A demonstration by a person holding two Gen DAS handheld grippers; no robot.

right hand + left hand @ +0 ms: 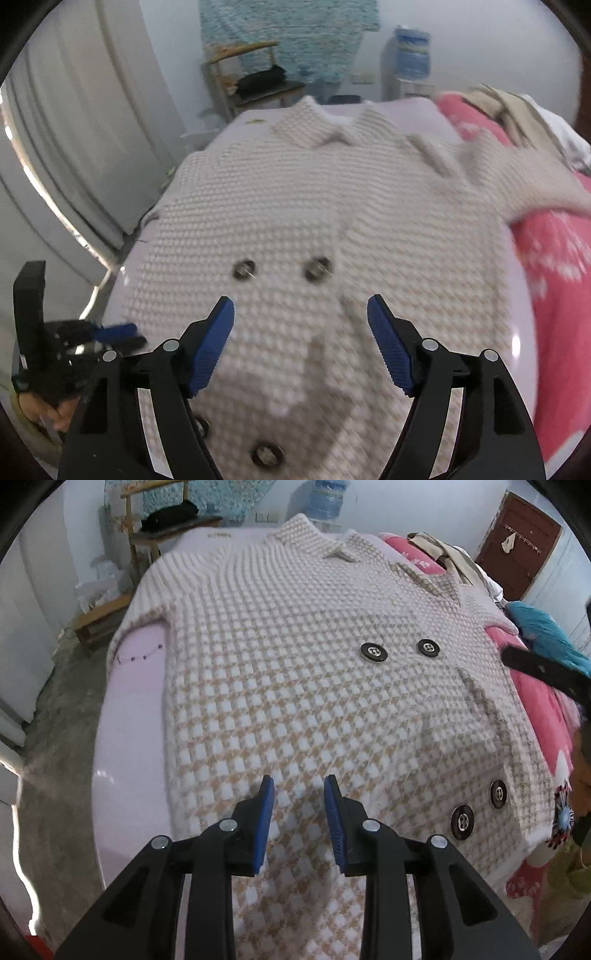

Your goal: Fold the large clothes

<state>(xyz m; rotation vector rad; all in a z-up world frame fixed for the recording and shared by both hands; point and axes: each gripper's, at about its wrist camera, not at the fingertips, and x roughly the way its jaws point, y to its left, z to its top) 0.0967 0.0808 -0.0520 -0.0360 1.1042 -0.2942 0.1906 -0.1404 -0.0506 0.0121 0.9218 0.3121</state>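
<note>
The left gripper point(299, 786) sits at the bottom centre of its own view, its blue pads a narrow gap apart with nothing between them, hovering over the lower part of the coat point(295, 664). The right gripper point(301, 314), bottom centre in its view, has its jaws spread wide and empty above the same garment. The coat point(295, 221) is a cream and beige checked knit, spread flat and front-up across the middle of both frames, collar toward the top, on a pale lilac bed sheet point(136, 701). Two dark buttons point(373, 651) show right of centre in the left view and two more near the lower right; in the right view everything is motion-blurred, so the buttons read only as dark smudges and the weave is soft. The coat's hem is cut off behind the gripper bodies in both views. One sleeve trails onto a pink blanket point(554, 258) at the right edge, its end blurred. At the far left of the right view the left gripper appears again, small and smeared. A wooden chair point(147, 528) stands at upper left, a brown door point(517, 542) at upper right.
</note>
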